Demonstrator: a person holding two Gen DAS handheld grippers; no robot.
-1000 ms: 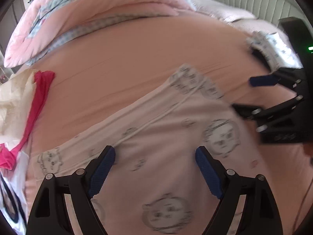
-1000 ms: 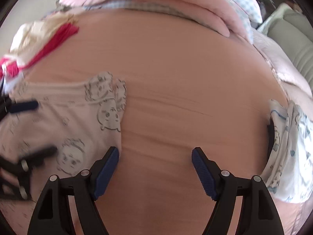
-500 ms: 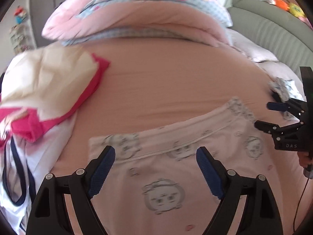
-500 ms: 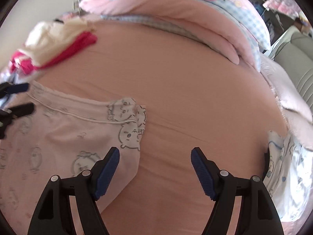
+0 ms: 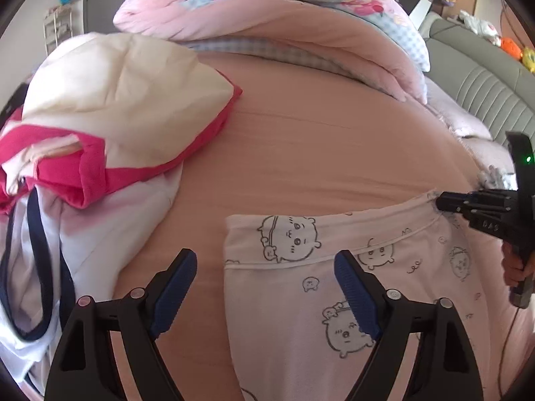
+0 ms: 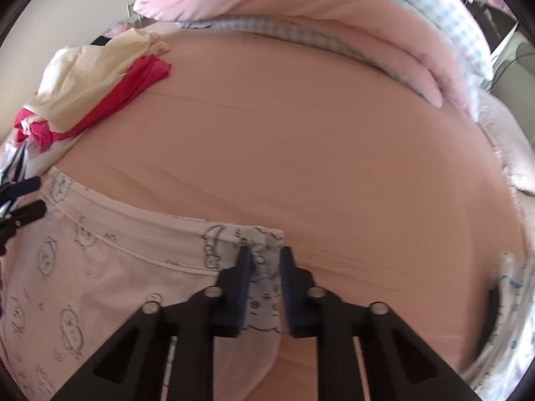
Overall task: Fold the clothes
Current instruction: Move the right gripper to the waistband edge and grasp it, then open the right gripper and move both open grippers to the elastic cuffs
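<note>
A pale pink garment with cartoon-face prints (image 5: pixel 301 300) lies flat on the peach bedsheet, also in the right wrist view (image 6: pixel 100 267). My left gripper (image 5: pixel 264 287) is open, hovering over the garment's near-left corner. My right gripper (image 6: pixel 264 267) is shut on the garment's right corner. It appears at the right edge of the left wrist view (image 5: pixel 441 202), pinching that corner. The left gripper's fingertips (image 6: pixel 26 197) show at the left edge of the right wrist view.
A heap of clothes, cream and magenta (image 5: pixel 117 117) over white with navy trim (image 5: pixel 50 267), lies left. A rolled pink quilt (image 5: pixel 284 26) lies at the back. A white printed garment (image 6: pixel 508 317) sits at the right; a grey headboard (image 5: pixel 485 93) stands behind.
My right gripper closed on the garment's right corner. My left gripper shifted left to the garment's left corner; the clothes heap came closer in view.
</note>
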